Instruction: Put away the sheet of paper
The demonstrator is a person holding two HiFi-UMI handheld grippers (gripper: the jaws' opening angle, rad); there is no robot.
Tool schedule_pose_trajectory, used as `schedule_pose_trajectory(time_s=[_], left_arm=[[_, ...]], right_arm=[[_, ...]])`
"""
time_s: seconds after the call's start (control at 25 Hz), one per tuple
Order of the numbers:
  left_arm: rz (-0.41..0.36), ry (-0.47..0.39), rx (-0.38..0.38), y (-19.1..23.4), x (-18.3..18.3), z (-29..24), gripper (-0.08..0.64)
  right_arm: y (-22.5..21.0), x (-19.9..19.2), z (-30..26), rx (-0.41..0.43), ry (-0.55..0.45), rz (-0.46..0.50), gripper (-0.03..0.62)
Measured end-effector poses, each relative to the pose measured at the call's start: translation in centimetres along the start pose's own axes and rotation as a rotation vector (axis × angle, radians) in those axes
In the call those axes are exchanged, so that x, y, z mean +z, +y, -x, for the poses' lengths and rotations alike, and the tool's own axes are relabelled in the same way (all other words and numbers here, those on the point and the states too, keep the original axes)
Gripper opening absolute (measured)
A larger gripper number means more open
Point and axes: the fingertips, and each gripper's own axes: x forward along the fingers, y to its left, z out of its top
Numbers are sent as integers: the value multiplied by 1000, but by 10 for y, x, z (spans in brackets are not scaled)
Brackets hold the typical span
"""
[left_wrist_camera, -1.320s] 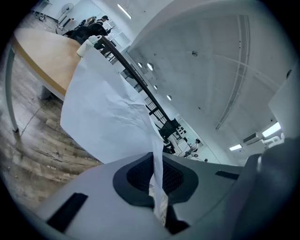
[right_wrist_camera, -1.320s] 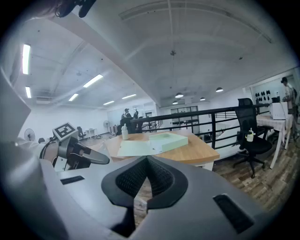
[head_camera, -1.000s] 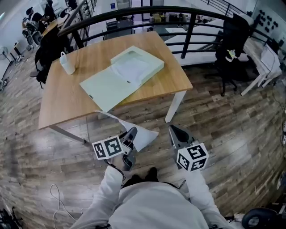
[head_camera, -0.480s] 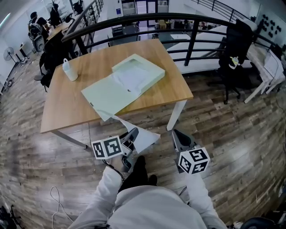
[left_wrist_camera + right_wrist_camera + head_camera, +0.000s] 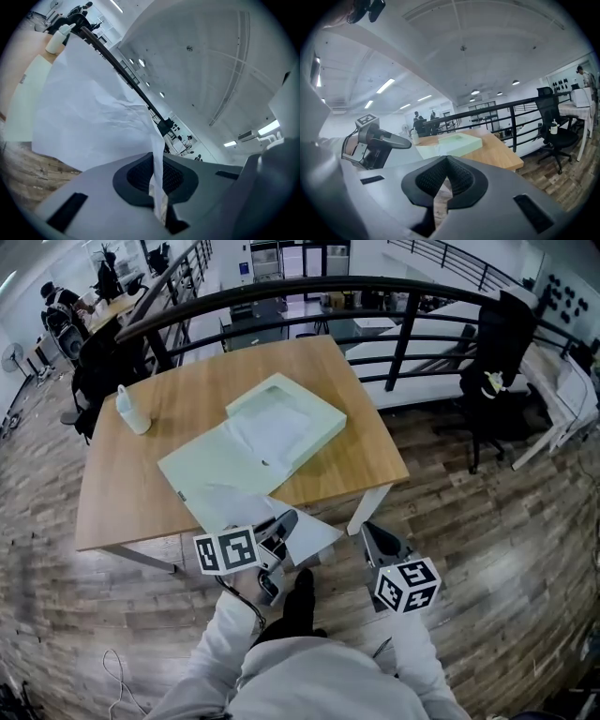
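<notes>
A white sheet of paper hangs from my left gripper, which is shut on its edge just in front of the table. In the left gripper view the sheet runs up from between the pressed pads and covers much of the view. A pale green file box lies open on the wooden table, its flat lid reaching the front edge beside the paper. My right gripper is to the right, over the floor, shut with nothing in it; its pads meet.
A white bottle stands at the table's left back corner. A black railing runs behind the table. A black office chair stands at the right. The floor is wood planks. The person's foot is below the grippers.
The person has stepped closer to the table. The sheet in my left gripper has come up to the table's front edge and now overlaps the box's lid. Both grippers stay shut.
</notes>
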Motion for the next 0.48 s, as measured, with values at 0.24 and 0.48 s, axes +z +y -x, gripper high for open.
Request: schedule_pose_trajectory(time_s=[0.24,0.48], left_arm=[[-52,2,-40,5,76,-56,17],[-101,6,-68,17,144,-90,17]], right_arm=[[-31,36,-57,-17,-6,-2,26],[-43,69,-111,-21,-17,9,26]])
